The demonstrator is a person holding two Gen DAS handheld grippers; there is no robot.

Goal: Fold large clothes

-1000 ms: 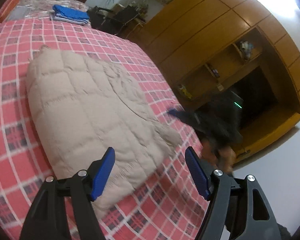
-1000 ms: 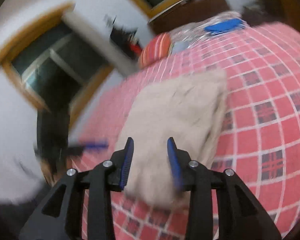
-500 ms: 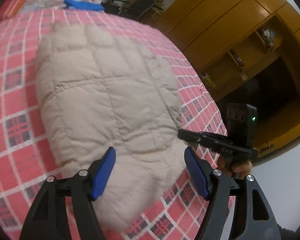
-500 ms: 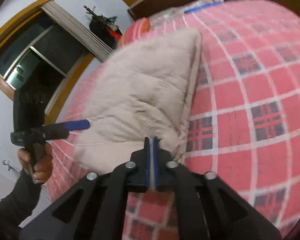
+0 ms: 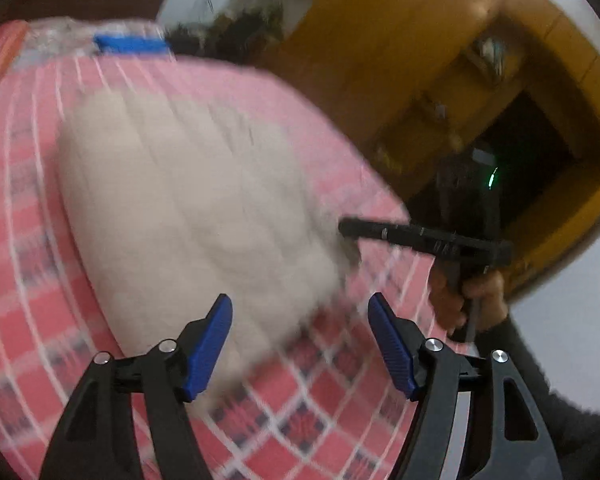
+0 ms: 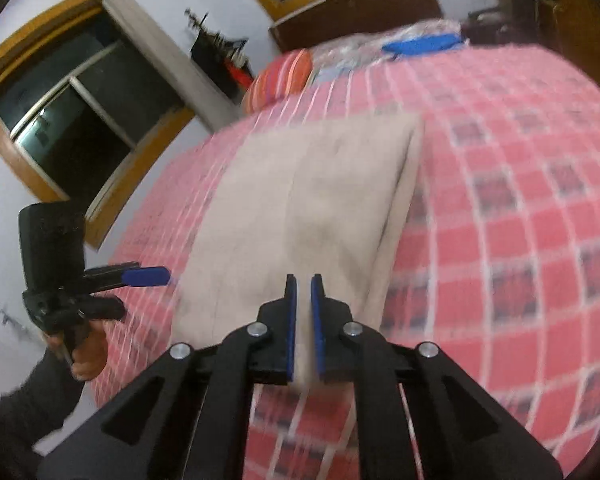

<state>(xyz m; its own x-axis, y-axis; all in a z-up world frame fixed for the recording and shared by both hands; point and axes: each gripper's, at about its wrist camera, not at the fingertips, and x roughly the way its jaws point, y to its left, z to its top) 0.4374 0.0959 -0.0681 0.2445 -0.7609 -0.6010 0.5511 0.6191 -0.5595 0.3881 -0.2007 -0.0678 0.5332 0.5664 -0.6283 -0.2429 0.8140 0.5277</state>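
On a bed (image 6: 520, 208) covered in a red and white checked sheet lies a beige quilted garment (image 5: 188, 208), already folded into a thick rectangle near the bed's closer end. Both views are motion-blurred.

Risks, as a judgement: the padded garment looks bulky and springy, so a thin pinch at one corner could slip out as it is lifted, letting the fold fall open. With only one side held, the fabric may also drag across the sheet and twist out of shape.

Right gripper (image 6: 303, 320): its blue fingers (image 6: 291, 324) stand almost together, with a narrow strip of beige fabric between them at the garment's near edge. It appears to be pinching that edge.

Left gripper (image 5: 300, 344): its blue fingers (image 5: 210, 344) are spread wide and hold nothing, hovering over the garment's near corner without clear contact.

A folded blue item (image 6: 420, 45) sits at the bed's far end.
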